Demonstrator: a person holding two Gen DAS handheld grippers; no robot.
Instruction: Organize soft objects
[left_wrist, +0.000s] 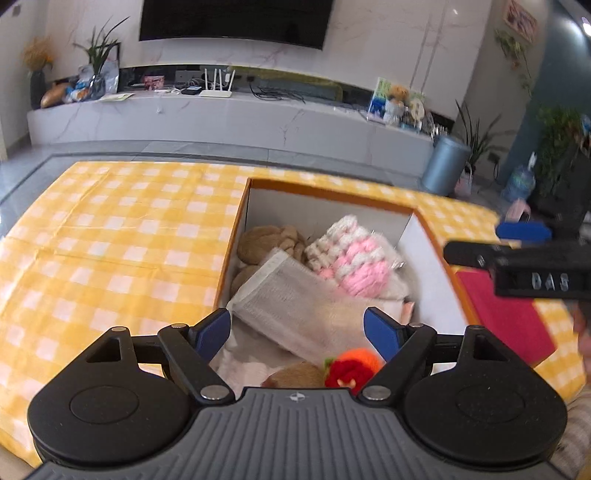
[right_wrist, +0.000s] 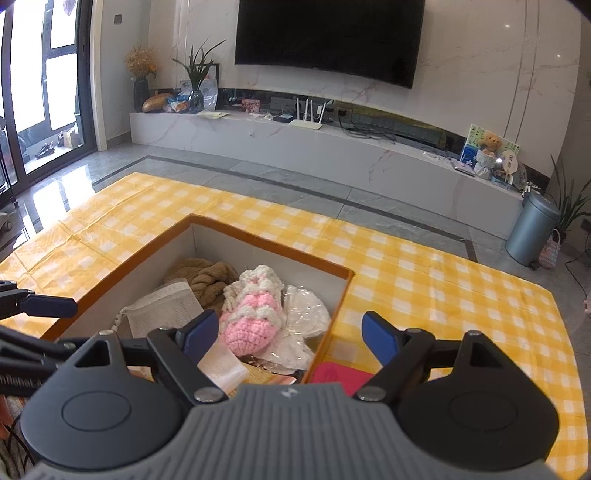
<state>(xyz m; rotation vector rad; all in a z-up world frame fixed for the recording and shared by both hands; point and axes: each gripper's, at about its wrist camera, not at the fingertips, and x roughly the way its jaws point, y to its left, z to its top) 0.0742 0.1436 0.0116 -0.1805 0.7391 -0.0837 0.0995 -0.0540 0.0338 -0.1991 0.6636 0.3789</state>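
Hanging over the box (left_wrist: 428, 258), the left gripper (left_wrist: 297, 330) has its fingers wide apart and holds nothing, so the white mesh bag (left_wrist: 291, 295), brown yarn (left_wrist: 266, 240) and pink knit piece (left_wrist: 358, 266) lie loose inside. Just beside it, the right gripper (right_wrist: 284, 334) is wide too and empty. Underneath is a yellow checked cloth (right_wrist: 424, 288), and behind it a grey floor (right_wrist: 295, 192) and a big dark TV (right_wrist: 328, 37).

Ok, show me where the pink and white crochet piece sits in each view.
Left wrist view: pink and white crochet piece right of centre, inside the box, beside the mesh pouch.
Right wrist view: just left of centre, low in the same box.
Shared landmark: the brown knitted bundle behind it.
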